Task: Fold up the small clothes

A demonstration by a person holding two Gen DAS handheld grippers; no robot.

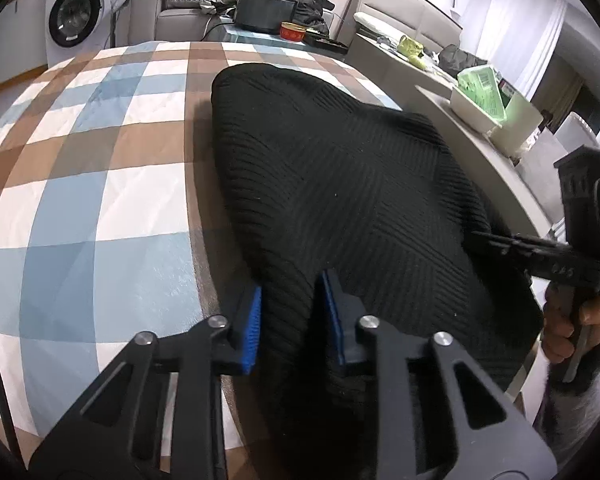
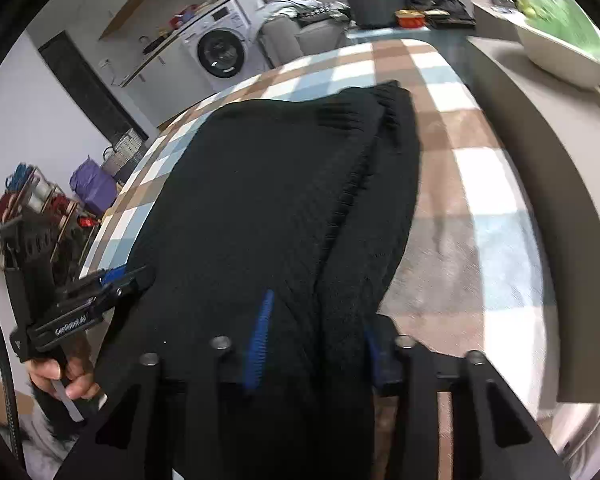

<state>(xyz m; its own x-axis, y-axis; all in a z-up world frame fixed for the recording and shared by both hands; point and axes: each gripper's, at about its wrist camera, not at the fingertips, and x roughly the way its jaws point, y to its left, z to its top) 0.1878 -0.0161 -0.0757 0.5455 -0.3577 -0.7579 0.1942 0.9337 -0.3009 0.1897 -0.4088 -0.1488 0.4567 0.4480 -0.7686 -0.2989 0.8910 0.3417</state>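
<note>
I have both tongs at the near hem of the black ribbed sweater, which lies on the checked tablecloth and fills the middle of both views. My left gripper shows at the bottom centre of its own camera, jaws narrow, the blue pads pinching a ridge of knit that rises between them. I took that edge so the fabric would lift as one layer rather than slide.

My right gripper sits at the bottom of its view, jaws moderately narrow with a thick bunch of cloth filling the gap; the picture is blurred there, but the pads look pressed into it, so I judge it held. Holding two points along the same edge keeps the hem straight for a fold.

The sweater's long axis runs away from me, from the bottom of each frame toward the top, its far end pointing at the washing machine side of the room. In the right-hand view a second layer overlaps along its right flank, so it seems already folded once lengthwise. Next, I reckon, comes carrying the near edge toward the far one.
</note>
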